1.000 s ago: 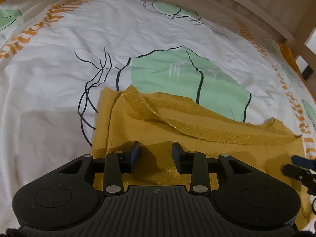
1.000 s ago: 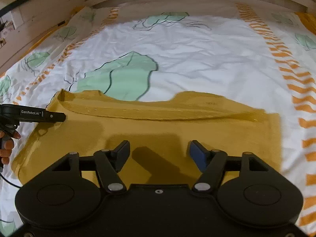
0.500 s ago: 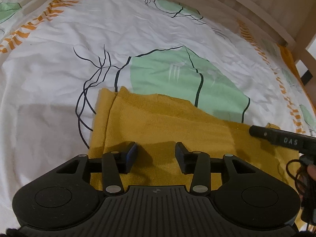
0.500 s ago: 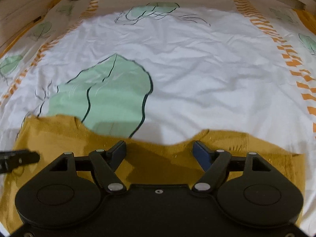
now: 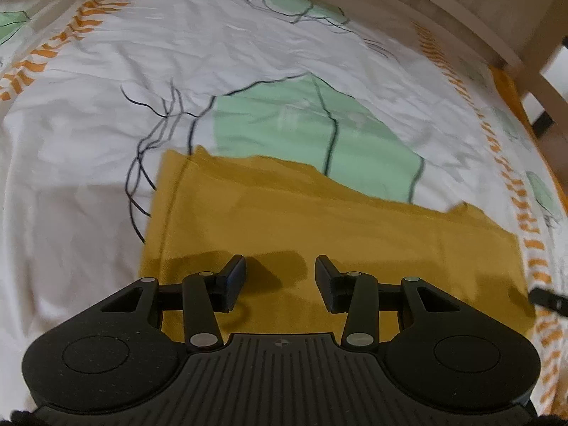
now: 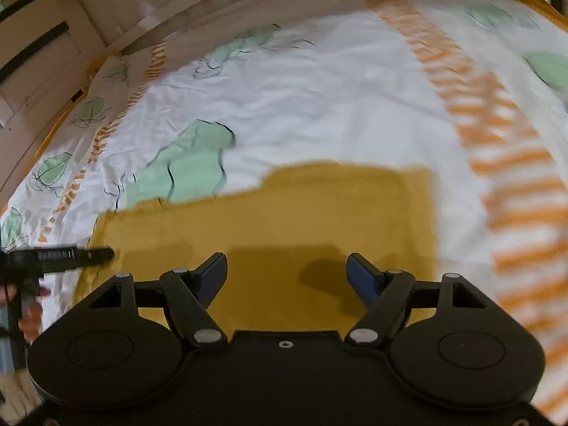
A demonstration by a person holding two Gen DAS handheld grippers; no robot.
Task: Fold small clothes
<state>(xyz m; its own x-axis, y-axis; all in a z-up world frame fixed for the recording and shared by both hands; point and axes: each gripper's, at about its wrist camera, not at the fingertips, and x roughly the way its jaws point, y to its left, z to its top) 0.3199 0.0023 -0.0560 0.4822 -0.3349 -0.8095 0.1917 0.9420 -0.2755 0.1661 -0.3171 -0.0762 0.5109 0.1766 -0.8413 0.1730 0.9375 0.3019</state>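
A mustard-yellow garment [image 5: 319, 234] lies flat on the patterned bedsheet, folded into a wide strip; it also shows in the right wrist view [image 6: 301, 220]. My left gripper [image 5: 280, 269] is open and empty, hovering over the garment's near left part. My right gripper [image 6: 287, 266] is open and empty over the garment's near right part. The left gripper's tip shows at the left of the right wrist view [image 6: 71, 256], by the garment's left edge. The right gripper's tip shows at the right edge of the left wrist view [image 5: 546, 298].
The white bedsheet [image 5: 248, 56] has green leaf shapes and orange striped bands. A wooden bed frame [image 5: 461, 14] runs along the far side, also in the right wrist view [image 6: 198, 3]. A folded seam [image 5: 170, 209] runs down the garment's left side.
The raised sparkly hem from a second ago now lies flat. The right gripper has pulled back and swung right, so more of the garment shows. The left gripper has shifted only slightly.
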